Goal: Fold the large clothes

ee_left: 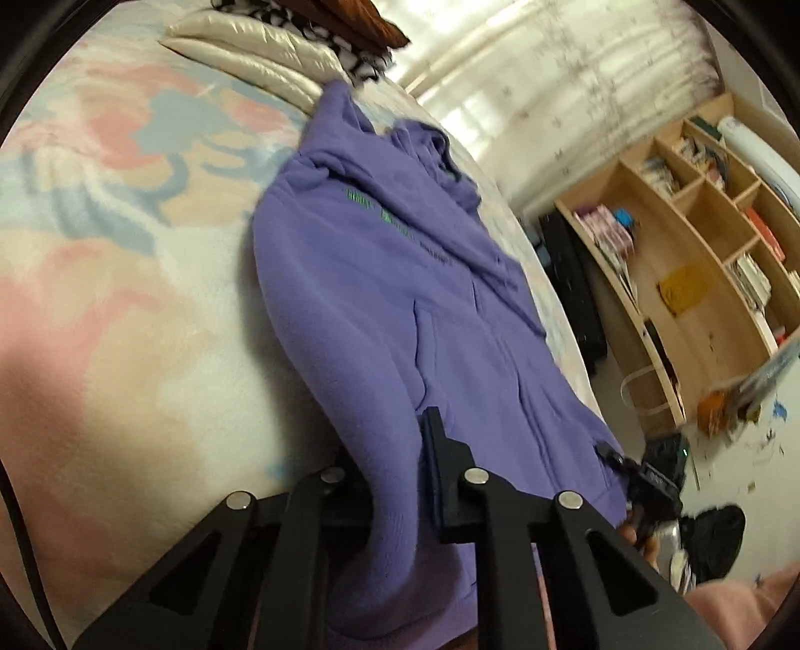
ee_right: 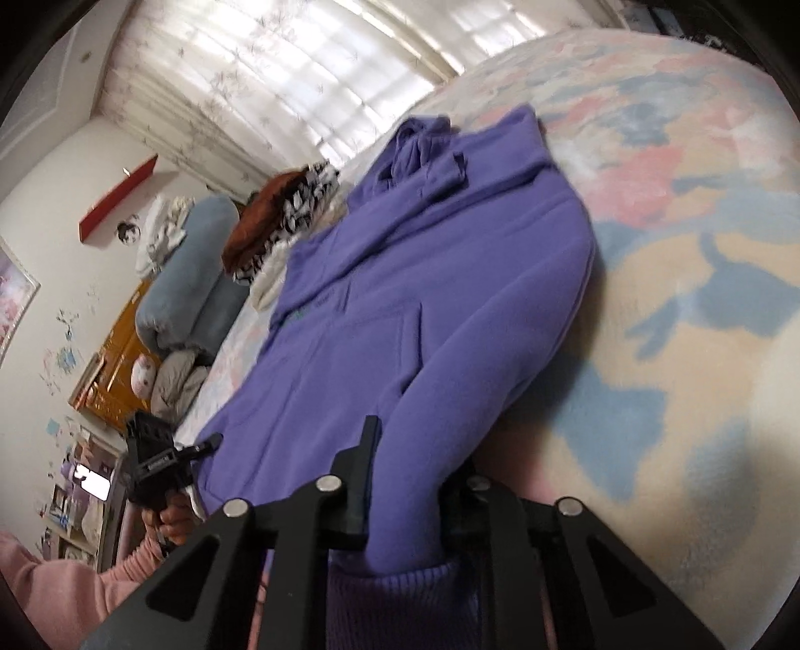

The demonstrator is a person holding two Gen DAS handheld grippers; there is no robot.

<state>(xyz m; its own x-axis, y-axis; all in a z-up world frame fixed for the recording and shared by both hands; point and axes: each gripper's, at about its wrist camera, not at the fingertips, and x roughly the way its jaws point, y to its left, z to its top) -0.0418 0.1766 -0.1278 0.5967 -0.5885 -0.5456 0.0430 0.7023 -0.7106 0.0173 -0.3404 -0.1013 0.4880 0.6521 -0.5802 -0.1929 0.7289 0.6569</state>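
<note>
Nearest, the black left tongs (ee_left: 395,480) and right tongs (ee_right: 415,480) each pinch a bottom corner of a soft purple fleece hoodie (ee_left: 380,280), its ribbed hem bunched between their fingers. The hoodie stretches away across a fuzzy pastel blanket (ee_left: 115,260) covering the bed. Beyond lie a shiny cream pillow (ee_left: 260,45), piled clothes (ee_right: 280,220), a wooden bookshelf (ee_left: 700,240) and pale curtains (ee_right: 280,65).

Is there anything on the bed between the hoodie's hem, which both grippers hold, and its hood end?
Nothing visible: the left gripper and right gripper grip the purple hoodie, whose upper surface is bare.
</note>
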